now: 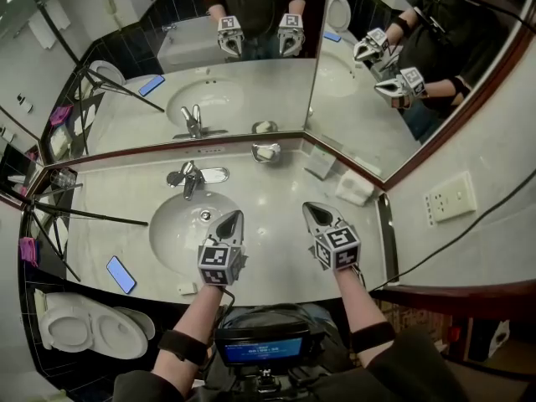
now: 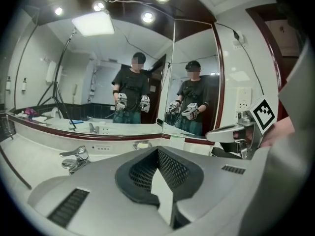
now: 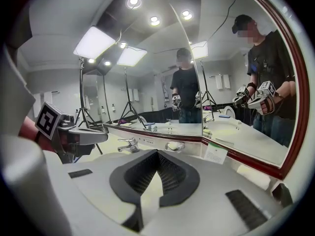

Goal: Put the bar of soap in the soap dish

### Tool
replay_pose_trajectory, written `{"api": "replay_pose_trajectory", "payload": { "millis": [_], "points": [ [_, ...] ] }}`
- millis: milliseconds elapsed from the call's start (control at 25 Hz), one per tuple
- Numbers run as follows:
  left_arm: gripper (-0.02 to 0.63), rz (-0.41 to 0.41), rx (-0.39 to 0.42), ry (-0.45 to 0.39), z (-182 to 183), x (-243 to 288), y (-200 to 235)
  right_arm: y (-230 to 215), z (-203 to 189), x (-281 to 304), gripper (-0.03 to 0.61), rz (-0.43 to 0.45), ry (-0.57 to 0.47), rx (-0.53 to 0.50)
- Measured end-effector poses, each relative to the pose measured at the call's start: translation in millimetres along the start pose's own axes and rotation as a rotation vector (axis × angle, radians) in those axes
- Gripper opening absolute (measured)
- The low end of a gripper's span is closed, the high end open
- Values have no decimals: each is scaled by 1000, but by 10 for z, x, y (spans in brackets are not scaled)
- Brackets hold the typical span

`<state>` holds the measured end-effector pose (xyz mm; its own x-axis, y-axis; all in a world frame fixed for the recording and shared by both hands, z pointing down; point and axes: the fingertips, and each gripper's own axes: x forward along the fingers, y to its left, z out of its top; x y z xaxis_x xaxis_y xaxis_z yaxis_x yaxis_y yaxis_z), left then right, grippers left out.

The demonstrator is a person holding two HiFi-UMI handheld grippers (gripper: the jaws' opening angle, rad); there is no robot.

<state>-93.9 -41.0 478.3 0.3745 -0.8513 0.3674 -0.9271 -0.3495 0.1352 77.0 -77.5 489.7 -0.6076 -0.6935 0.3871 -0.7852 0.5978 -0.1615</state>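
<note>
My left tool and my right tool are both clenched with nothing between the jaws. I hold them side by side above the front of the pale surface, both pointing toward the mirror. The left one is over the right edge of the basin. The bar of soap lies in the soap dish, which sits at the back of the surface against the mirror corner, to the right of the tap and well apart from both tools. The bar looks like a pale oval lying flat, its long axis running along the back wall, though it is small in every view. A blue phone lies near the front left edge.
</note>
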Motion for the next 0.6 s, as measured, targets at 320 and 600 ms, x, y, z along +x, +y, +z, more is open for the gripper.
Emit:
{"api": "replay_pose_trajectory", "payload": {
  "millis": [320,600],
  "points": [
    [3,20,43,19,-15,-1,-17,15,-12,24,17,4,16,-12],
    [53,-39,112,75,-71,311,-28,46,-39,218,17,15,48,-45]
  ]
}}
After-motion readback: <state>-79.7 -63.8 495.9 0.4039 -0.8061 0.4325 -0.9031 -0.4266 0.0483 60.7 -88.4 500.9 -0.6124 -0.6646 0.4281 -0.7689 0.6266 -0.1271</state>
